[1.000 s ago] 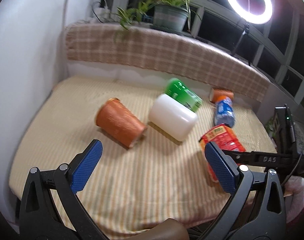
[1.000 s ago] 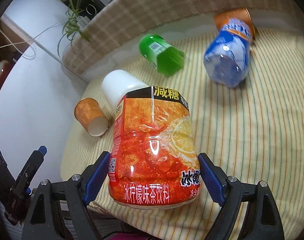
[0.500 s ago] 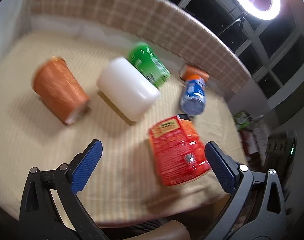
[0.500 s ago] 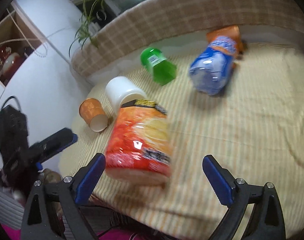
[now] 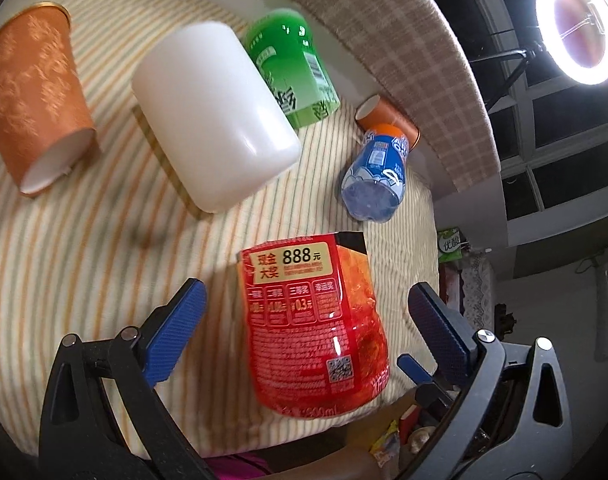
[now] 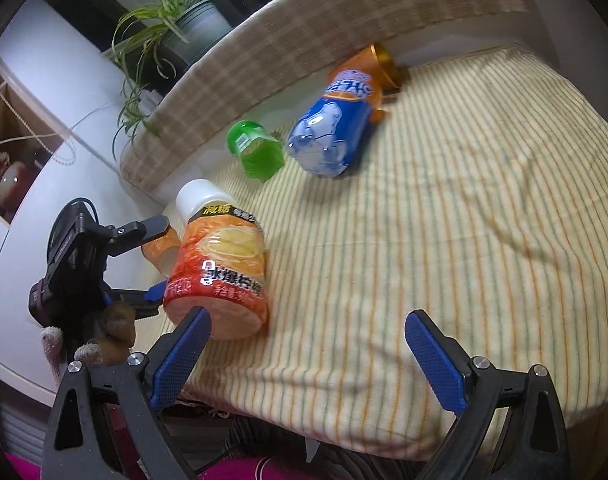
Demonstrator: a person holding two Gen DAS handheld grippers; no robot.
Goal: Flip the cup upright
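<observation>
Left tool (image 5: 304, 312): jaws wide open, straddling the red cup (image 5: 316, 324) without touching it, pads clear on both sides. One second ago this tool faced the orange paper cup (image 5: 36, 92) from well back; it has since swung right and closed in on the red cup.

Right tool (image 6: 308, 340): jaws wide open and empty. One second ago its pads bracketed the red cup (image 6: 220, 268); it has since let go and drawn back, so the cup now lies left of its left pad, on the striped bedspread (image 6: 444, 240) near the near edge.

The red cup appears to stand inverted, wide end down; the flip is judged not yet done, and the left tool seems positioned to grip next. Farther off lie the white cup (image 5: 212, 116), green cup (image 5: 292, 68) and blue bottle (image 5: 376, 176), on their sides.
</observation>
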